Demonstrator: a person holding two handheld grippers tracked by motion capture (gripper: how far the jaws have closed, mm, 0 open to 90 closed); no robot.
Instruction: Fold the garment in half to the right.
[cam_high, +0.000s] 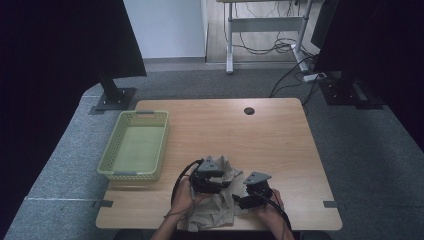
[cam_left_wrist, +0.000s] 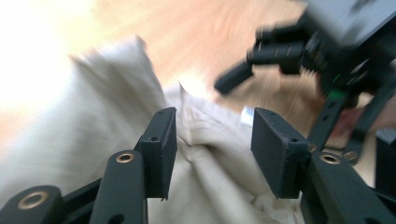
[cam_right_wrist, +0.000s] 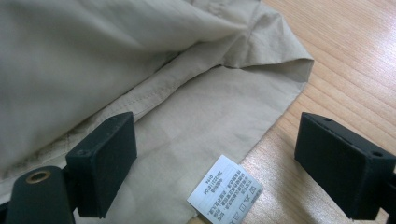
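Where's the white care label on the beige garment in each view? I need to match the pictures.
High view: too small to tell.
Left gripper view: white care label is a blurred patch just above the right-hand pad.
Right gripper view: bottom centre, on the hem.
Shared landmark: beige garment on the wooden table.

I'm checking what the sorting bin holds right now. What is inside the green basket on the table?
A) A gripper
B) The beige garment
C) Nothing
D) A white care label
C: in the high view the green basket shows a bare floor, while the beige garment lies crumpled beside it on the table.
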